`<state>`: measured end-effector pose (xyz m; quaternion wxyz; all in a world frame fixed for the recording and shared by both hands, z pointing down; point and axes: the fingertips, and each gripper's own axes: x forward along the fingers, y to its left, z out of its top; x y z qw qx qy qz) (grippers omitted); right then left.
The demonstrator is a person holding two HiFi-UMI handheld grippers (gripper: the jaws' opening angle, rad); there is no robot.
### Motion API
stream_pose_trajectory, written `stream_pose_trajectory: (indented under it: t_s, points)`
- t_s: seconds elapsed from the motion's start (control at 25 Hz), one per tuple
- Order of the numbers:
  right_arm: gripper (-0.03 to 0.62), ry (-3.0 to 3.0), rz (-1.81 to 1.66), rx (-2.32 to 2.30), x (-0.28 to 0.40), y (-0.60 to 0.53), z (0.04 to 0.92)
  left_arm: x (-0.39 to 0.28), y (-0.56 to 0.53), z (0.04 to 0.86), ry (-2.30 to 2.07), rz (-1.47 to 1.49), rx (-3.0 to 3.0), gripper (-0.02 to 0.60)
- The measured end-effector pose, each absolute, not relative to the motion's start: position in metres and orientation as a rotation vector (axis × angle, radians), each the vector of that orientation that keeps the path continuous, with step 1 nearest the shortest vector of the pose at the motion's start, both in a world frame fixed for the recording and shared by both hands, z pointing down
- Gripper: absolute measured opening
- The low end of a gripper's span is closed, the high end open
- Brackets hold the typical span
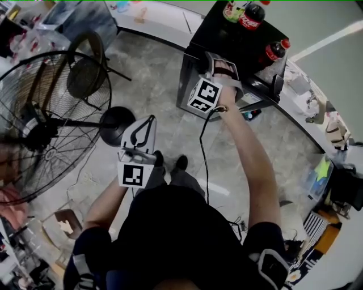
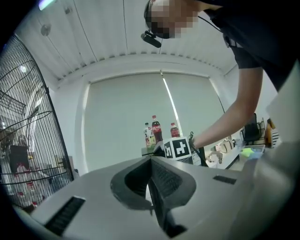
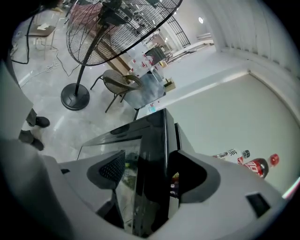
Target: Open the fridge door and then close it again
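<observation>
The right gripper [image 3: 150, 165] is straddling the free edge of the black glass-fronted fridge door [image 3: 152, 136], and its jaws are apparently clamping that edge. The door is standing slightly ajar on the small black fridge [image 1: 218, 34] ahead of the person. The thin edge is likely to slip out of the jaws if the pull is leaving the door's hinge arc. A sharp tug is also risking the red-capped cola bottles [image 1: 249, 17] on the fridge top, which could rock or topple. The right arm is stretching well forward, its gripper angling downward onto the door. The left gripper [image 2: 151, 164] is hanging level near the body, jaws pressed together on nothing.
</observation>
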<state>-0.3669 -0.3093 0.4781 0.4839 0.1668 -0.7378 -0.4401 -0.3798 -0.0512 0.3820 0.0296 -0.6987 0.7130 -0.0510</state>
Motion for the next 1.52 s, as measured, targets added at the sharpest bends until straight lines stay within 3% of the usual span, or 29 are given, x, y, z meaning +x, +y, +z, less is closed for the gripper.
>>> stream_pose_trajectory:
  t_s: [0.64, 1.04, 1.2, 1.52]
  points:
    - [0.361, -1.843, -1.084, 0.415, -0.366, -0.314, 0.479, -0.384, -0.060, 0.382, 2.189, -0.130, -2.175, 0.022]
    - [0.257, -2.024, -1.039, 0.530, -0.347, -0.293, 0.442, -0.383, -0.058, 0.380, 2.183, -0.144, -2.173, 0.023]
    - [0.141, -2.175, -0.946, 0.601, -0.331, -0.270, 0.423, -0.385, -0.055, 0.381, 2.192, -0.150, -2.178, 0.022]
    - [0.077, -2.362, -0.753, 0.660, -0.303, -0.235, 0.408, -0.383, -0.058, 0.374, 2.170, -0.136, -2.176, 0.022]
